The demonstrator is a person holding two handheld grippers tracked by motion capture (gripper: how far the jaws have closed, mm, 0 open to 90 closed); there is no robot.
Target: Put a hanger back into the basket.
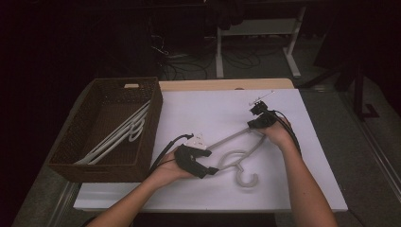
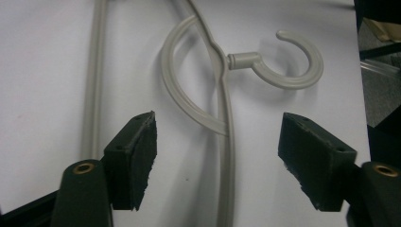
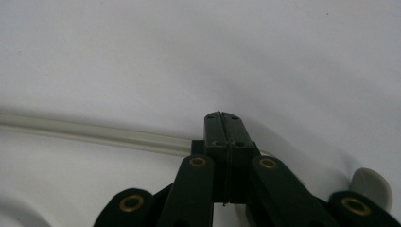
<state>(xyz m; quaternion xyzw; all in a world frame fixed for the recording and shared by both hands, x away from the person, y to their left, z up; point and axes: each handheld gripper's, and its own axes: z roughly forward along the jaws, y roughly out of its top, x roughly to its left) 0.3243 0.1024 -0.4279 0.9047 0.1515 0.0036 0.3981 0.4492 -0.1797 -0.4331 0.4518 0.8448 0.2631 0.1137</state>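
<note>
Concerning the hanger [image 1: 231, 138]: lies flat on the white table [image 1: 198, 109], right of its middle, hook [image 1: 246, 183] toward 6 o'clock and the long bar running from 8 o'clock up to 2 o'clock. Looks laid out this way so that both ends can be reached at once before a lift.

At the 2 o'clock end: right tongs [image 1: 257, 124], pressed together, pad against pad, tips down at the hanger's shoulder. In the right gripper view, tongs [image 3: 223, 127] closed with the pale bar [image 3: 94, 132] passing just behind them; cannot tell whether a thin edge is pinched or the tips merely rest on the bar. Probably serves to steady that end and stop the hanger from sliding or spinning.

At the 8 o'clock end: left tongs [image 1: 210, 161], held apart, low over the table. In the left gripper view, tongs [image 2: 217, 161] straddling one arm of the hanger [image 2: 224, 142] just below the neck, pads clear of it on both sides, hook [image 2: 302, 80] beyond at 1 o'clock. Seems lined up for a grip near the neck, close to the balance point.

Farther out, at 9 o'clock: wicker basket [image 1: 151, 109] on the table's edge, with more hangers [image 1: 120, 137] already lying slanted inside. Likely the destination for this one too.
</note>
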